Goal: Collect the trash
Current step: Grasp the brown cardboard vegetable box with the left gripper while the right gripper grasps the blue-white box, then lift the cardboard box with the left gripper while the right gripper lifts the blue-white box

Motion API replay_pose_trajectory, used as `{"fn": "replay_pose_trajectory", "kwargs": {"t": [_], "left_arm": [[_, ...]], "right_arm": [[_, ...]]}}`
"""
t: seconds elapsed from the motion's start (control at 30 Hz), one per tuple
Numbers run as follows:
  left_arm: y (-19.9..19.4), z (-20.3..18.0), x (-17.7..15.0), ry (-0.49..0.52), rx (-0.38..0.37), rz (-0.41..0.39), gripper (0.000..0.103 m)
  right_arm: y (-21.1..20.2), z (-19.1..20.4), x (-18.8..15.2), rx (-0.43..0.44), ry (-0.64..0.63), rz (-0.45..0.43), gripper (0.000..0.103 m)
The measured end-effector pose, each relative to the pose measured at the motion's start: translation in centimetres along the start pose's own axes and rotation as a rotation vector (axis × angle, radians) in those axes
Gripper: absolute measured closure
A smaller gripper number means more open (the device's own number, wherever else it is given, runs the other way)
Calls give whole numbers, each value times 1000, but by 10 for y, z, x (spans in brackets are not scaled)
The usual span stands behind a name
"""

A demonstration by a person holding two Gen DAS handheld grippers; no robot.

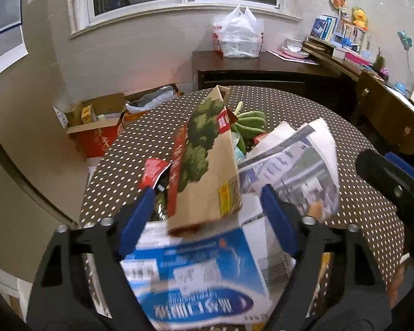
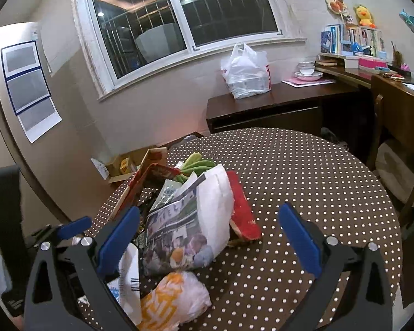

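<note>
A pile of trash lies on a round table with a brown dotted cloth (image 1: 345, 127). In the left wrist view my left gripper (image 1: 208, 195) is open, its jaws wide on either side of a brown paper bag with a tree print (image 1: 207, 165); a blue-and-white box (image 1: 201, 273) lies blurred close below it. A folded newspaper (image 1: 298, 160) lies to the right. In the right wrist view my right gripper (image 2: 209, 222) is open over the same newspaper (image 2: 190, 229), with an orange-printed plastic bag (image 2: 174, 298) and a red packet (image 2: 243, 212) beside it, touching neither.
Green bananas (image 2: 198, 164) lie at the far side of the pile. Open cardboard boxes (image 1: 96, 127) stand on the floor left of the table. A dark sideboard (image 2: 276, 107) carries a white plastic bag (image 2: 245, 71). A wooden chair (image 1: 392, 121) stands at the right.
</note>
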State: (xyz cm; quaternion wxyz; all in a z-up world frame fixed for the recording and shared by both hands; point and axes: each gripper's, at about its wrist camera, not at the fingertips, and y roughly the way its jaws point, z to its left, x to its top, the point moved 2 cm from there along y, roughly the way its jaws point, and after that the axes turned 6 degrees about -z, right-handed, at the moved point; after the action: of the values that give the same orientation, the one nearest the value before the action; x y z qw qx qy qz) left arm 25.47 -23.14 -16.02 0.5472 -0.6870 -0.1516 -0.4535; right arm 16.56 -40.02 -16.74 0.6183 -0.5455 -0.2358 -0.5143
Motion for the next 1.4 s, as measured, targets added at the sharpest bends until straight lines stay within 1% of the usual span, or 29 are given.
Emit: {"fn": "replay_pose_trajectory", "kwargs": {"t": [0.03,0.07,0.13,0.2,0.23,0.37,0.43,0.5,0.6,0.8,0.93,1.2,1.4], "left_arm": [[5,0,1,-5,-5,7,36],[12,1,3,-15,-13,21,45],[18,5,5,-34,-15,26,51],[20,7,5,-43,-27,29,63],[22,8,5,-51,-32,33,67],[20,20,2,-94,-30,27,76],[18,24,2,-111,-20,16,78],[15,28,1,-124,-28,3,86],[11,28,0,-123,-33,-18,92],[-9,40,1,-160,-40,-81,98],[-17,46,-1,-186,-60,-101,98],[-35,56,-4,-223,-68,-163,100],[-45,62,-8,-243,-70,-194,100]], "right_arm": [[3,0,0,1,-1,5,4],[6,-1,0,3,-2,9,4],[12,-1,0,13,-4,22,4],[14,1,0,19,-5,27,5],[15,2,0,21,-7,29,5],[18,6,-1,31,-13,42,5],[17,9,-3,34,-17,43,5],[16,12,-5,38,-20,44,5],[16,18,-6,59,-30,54,5],[18,34,-10,80,-63,70,5],[19,39,-14,80,-71,75,5],[19,52,-21,94,-97,87,5],[19,57,-24,95,-108,93,5]]}}
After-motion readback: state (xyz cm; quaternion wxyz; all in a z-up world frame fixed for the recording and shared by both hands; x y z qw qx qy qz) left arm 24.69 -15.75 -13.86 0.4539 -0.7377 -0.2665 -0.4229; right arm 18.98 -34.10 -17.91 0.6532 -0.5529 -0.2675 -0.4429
